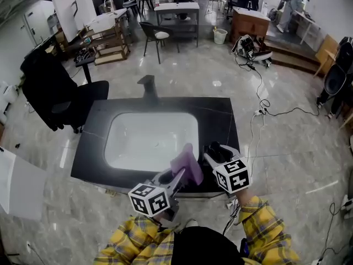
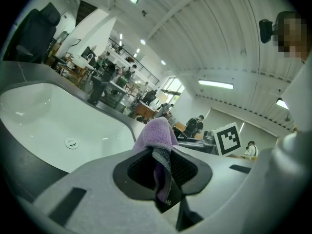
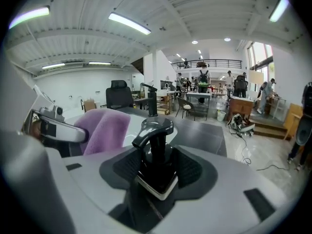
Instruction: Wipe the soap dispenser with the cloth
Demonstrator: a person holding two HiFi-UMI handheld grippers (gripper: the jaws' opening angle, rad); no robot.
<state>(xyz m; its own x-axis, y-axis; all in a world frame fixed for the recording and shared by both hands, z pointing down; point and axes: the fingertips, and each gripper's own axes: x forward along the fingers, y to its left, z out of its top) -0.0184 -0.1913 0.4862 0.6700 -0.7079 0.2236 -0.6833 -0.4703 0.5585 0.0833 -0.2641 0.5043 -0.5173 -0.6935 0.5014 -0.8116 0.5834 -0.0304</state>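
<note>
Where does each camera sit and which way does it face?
Head view: on the person's head, steeply down at the white sink basin; left gripper, right gripper, yellow plaid sleeves.
Left gripper view: on the left gripper, along jaws shut on the purple fleece cloth.
Right gripper view: on the right gripper, along jaws gripping the black soap dispenser.
Shared: cloth.

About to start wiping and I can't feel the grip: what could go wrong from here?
The right tongs hold the soap dispenser close to the counter's front edge; a hard rub might twist it loose. The left tongs pinch only a fold of the cloth, which could pull free.
</note>
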